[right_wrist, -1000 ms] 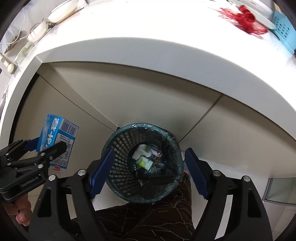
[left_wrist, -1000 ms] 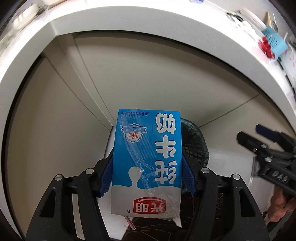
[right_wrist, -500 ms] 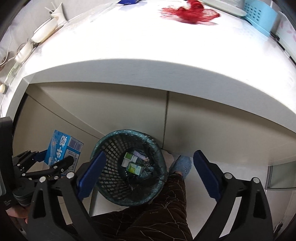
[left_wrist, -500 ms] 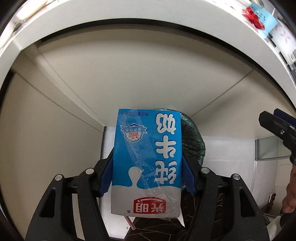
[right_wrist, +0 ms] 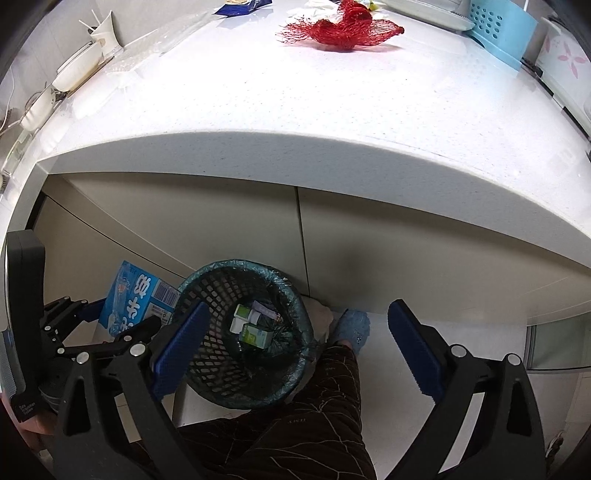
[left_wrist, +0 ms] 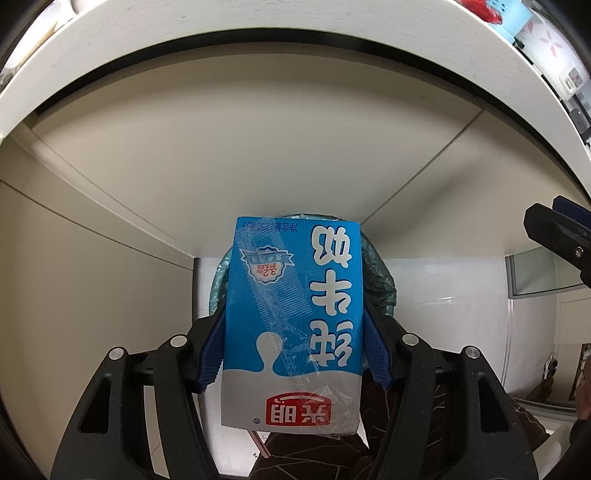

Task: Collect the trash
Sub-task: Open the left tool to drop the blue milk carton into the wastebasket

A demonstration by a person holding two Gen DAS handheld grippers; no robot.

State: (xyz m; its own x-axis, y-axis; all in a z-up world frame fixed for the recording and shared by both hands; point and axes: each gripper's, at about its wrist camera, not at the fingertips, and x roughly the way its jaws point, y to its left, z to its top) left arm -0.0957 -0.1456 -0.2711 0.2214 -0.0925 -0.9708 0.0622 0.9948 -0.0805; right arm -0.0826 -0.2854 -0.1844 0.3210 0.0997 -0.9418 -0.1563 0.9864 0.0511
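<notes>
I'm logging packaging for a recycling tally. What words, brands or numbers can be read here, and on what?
Milk carton, upside down in the left gripper's jaws:
"纯牛奶" in large white characters
"光明" on the red logo
"3.2" on the badge
Small line at its far edge: too blurred, maybe "250"
Boxes in the trash basket: print too small to read
Left gripper body in the right wrist view: lettering too small to read

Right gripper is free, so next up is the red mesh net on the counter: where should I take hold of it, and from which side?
Take the red mesh net at its bunched, raised middle, coming down from above with the open right gripper. It lies limp and spread on the counter, with thin, frayed edges that likely give little to pinch.
</notes>
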